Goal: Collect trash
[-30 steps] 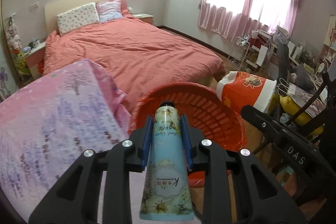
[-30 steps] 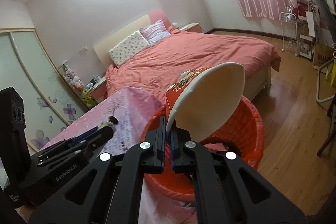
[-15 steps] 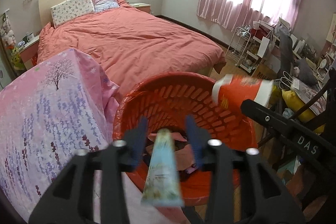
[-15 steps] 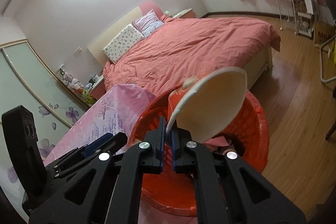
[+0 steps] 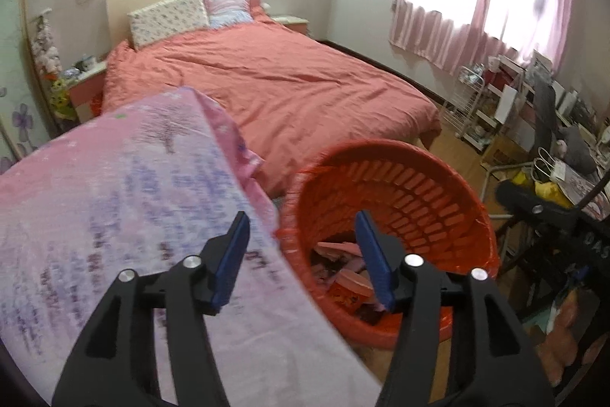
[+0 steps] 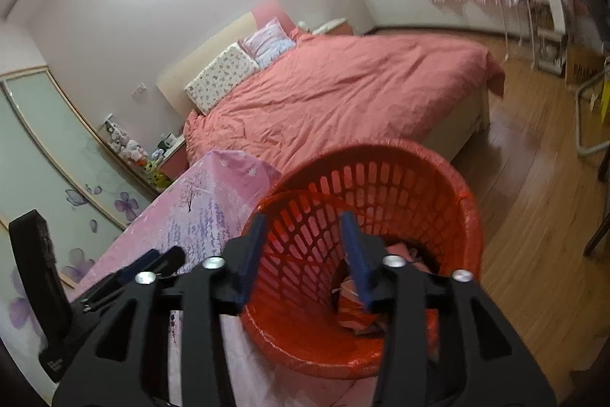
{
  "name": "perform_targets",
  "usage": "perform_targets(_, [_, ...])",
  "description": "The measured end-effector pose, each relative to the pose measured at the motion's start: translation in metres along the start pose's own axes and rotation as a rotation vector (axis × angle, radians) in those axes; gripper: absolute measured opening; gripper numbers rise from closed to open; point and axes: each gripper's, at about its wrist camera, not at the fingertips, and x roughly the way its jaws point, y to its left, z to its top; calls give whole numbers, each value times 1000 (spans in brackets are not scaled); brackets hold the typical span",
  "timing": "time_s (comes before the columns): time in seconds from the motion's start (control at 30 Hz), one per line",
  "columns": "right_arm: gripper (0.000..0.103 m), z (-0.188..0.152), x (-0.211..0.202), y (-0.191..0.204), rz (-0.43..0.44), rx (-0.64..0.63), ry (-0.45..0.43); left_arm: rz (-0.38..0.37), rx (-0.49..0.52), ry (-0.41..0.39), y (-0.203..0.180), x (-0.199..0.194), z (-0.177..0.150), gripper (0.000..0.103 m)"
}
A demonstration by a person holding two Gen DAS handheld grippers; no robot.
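both grippers spread apart and empty over the red basket

a bed (image 5: 289,90) with a coral quilt is seen filling the far side of the room. a table under a pink flowered cloth (image 5: 114,216) is seen near its foot, and the red slotted trash basket (image 5: 419,193) is set just beside the cloth's right edge. crumpled trash (image 5: 349,287) is seen lying at the basket's bottom. the left gripper (image 5: 303,254) is held above the cloth's edge and the basket rim; its jaws have just been opening and nothing is gripped between them. the right gripper (image 6: 303,250) is held over the basket mouth; its jaws have just been opening and nothing is gripped.
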Motion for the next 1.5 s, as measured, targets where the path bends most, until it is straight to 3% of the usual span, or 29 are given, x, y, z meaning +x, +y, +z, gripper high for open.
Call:
perform_targets(0.1, [64, -4, -22, 14, -22, -63, -58, 61, 7, -64, 15, -34, -7, 76])
perform_targets(0.2, [86, -10, -41, 29, -51, -121, -113, 126, 7, -123, 25, -67, -17, 92])
perform_targets(0.27, [94, -16, -57, 40, -82, -166, -162, 185, 8, -171, 33, -95, -28, 99])
perform_targets(0.33, [101, -24, -73, 52, -140, -219, -218, 234, 7, -202, 39, -116, -41, 99])
perform_targets(0.5, [101, -46, -98, 76, -283, -325, -298, 360, -23, -233, 55, -160, -77, 99])
perform_targets(0.6, [101, -60, -112, 90, -331, -377, -337, 379, -60, -252, 63, -183, -101, 99])
perform_targets(0.8, [101, -97, -144, 111, -338, -411, -424, 401, -137, -271, 71, -220, -146, 99])
perform_targets(1.03, [101, -132, -146, 118, -368, -378, -454, 435, -172, -291, 67, -248, -188, 99])
perform_targets(1.33, [101, -145, -138, 124, -366, -381, -315, 430, -214, -287, 68, -260, -206, 99])
perform_targets(1.5, [101, -156, -140, 125, -409, -378, -288, 447, -220, -273, 66, -259, -208, 99])
